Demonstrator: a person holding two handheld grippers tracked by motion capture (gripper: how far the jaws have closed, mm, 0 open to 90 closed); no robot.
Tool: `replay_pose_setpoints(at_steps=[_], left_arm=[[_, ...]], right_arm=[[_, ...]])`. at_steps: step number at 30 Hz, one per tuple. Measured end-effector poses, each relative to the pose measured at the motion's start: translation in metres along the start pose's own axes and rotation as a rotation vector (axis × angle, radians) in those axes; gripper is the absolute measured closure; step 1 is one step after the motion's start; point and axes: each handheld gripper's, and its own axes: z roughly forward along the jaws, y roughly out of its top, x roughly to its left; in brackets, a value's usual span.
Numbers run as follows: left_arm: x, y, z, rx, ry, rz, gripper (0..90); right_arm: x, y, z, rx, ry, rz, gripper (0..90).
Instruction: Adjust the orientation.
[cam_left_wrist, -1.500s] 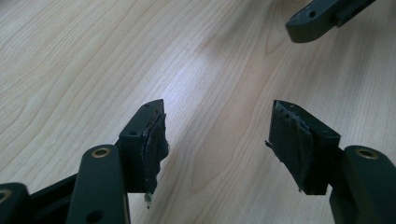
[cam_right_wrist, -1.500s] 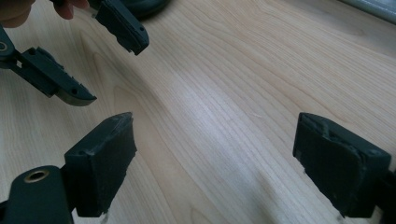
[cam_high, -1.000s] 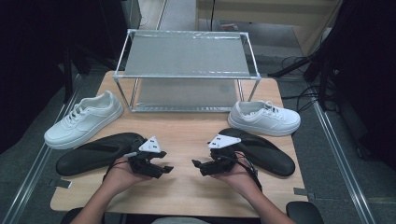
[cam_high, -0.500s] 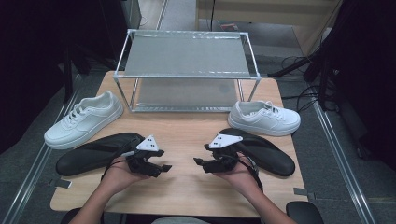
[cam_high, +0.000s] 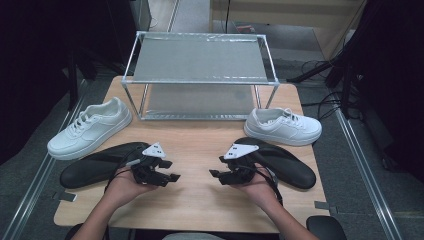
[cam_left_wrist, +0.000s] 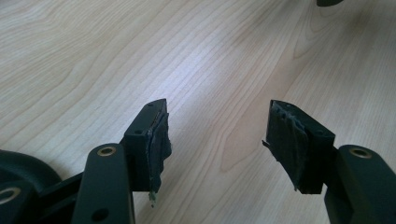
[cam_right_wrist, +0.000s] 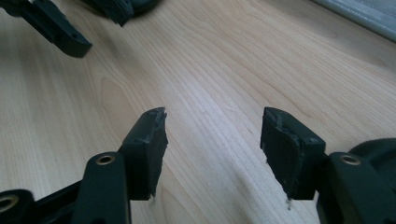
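Holding my left gripper (cam_high: 167, 176) and right gripper (cam_high: 216, 174) wide apart and empty, I see white shoes (cam_high: 90, 128) on both sides of the rack (cam_high: 200, 60).

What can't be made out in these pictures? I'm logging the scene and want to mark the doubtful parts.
- High view: the rack's lower shelf, partly covered by the top shelf.
- High view: the black insoles and, partly behind the left gripper and right gripper.
- Left gripper view: a dark thing, cut by the top edge.
- Right gripper view: dark parts, blurred and cropped.
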Motion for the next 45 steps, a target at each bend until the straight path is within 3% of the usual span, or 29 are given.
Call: replay_pose_setpoints(at_steps=[11,14,18,26,32,45], left_arm=[[0.006,-0.004,-0.008,0.01,0.033,0.027,38.8],[0.009,-0.006,-0.01,0.015,0.029,0.009,38.8],[0.011,-0.008,-0.015,0.009,0.04,0.009,38.5],[0.016,-0.016,-0.027,-0.007,0.068,-0.031,38.2],[0.015,-0.022,-0.039,-0.008,0.092,-0.034,38.2],[0.026,-0.041,-0.065,-0.048,0.144,-0.101,38.3]], right_arm=[[0.0,0.0,0.0,0.004,0.02,-0.01,46.9],[-0.002,-0.001,0.002,0.019,0.047,0.003,47.8],[-0.001,-0.002,0.004,0.032,0.043,-0.005,49.6],[0.0,0.001,0.005,0.021,0.026,-0.025,46.8],[-0.001,0.004,0.007,0.022,0.036,-0.022,45.9],[0.001,0.009,0.014,0.035,0.057,-0.038,45.9]])
